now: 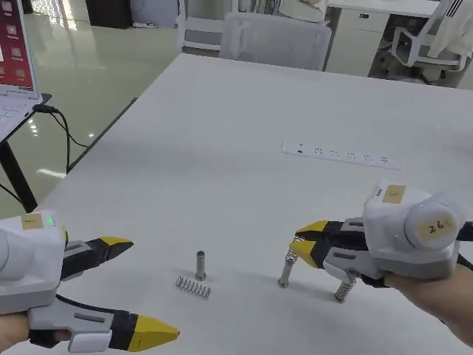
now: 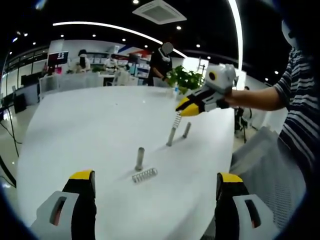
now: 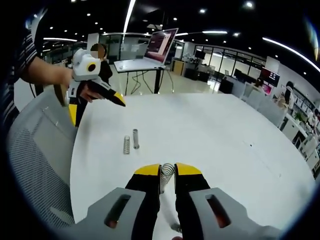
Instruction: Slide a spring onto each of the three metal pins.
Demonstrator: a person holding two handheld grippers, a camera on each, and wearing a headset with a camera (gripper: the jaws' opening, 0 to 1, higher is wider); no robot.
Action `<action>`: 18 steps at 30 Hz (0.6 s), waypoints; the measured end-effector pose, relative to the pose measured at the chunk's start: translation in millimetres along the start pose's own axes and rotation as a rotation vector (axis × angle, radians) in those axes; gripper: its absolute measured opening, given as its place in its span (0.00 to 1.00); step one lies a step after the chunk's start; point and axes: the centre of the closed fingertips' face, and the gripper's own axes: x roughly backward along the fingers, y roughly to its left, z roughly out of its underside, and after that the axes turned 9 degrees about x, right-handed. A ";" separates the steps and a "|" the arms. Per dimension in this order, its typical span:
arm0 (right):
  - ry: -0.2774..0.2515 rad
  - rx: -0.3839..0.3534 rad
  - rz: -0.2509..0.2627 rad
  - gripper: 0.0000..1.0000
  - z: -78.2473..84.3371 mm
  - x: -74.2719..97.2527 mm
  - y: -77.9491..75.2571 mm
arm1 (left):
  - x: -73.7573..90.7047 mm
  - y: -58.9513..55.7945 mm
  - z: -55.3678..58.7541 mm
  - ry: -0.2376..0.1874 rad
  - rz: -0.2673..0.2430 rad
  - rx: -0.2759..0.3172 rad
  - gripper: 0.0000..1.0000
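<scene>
While my right tongs (image 1: 307, 240) clench a spring (image 3: 167, 172) atop the middle pin (image 1: 284, 277) near the front edge of the tabletop (image 1: 244, 111) and my left tongs (image 1: 144, 288) hang released, next I'd seat it, let go, then fetch the loose spring (image 1: 193, 287) beside the bare pin (image 1: 200, 265).

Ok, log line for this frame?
right gripper shut on spring at top of middle pin | left gripper open | loose spring lying beside bare pin
</scene>
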 end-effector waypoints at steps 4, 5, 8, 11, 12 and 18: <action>0.012 0.003 -0.006 0.07 5.0 -4.6 2.7 | 0.1 -1.6 0.5 -0.001 0.002 0.003 0.98; 0.013 0.006 -0.006 0.07 6.3 -5.6 3.9 | 0.1 -1.7 0.7 -0.001 0.002 0.003 0.98; 0.031 0.018 -0.015 0.07 11.3 -10.4 9.1 | -0.2 -1.8 2.2 0.003 0.000 0.005 0.98; 0.029 -0.004 -0.018 0.07 13.9 -13.8 10.8 | 0.0 -2.2 2.2 0.000 0.001 0.008 0.98; 0.032 -0.006 -0.017 0.07 15.8 -15.8 11.2 | 0.1 -2.2 2.0 -0.002 0.001 0.009 0.98; 0.060 0.006 -0.028 0.07 27.4 -23.7 17.3 | 0.3 -2.6 3.5 -0.002 0.001 0.010 0.98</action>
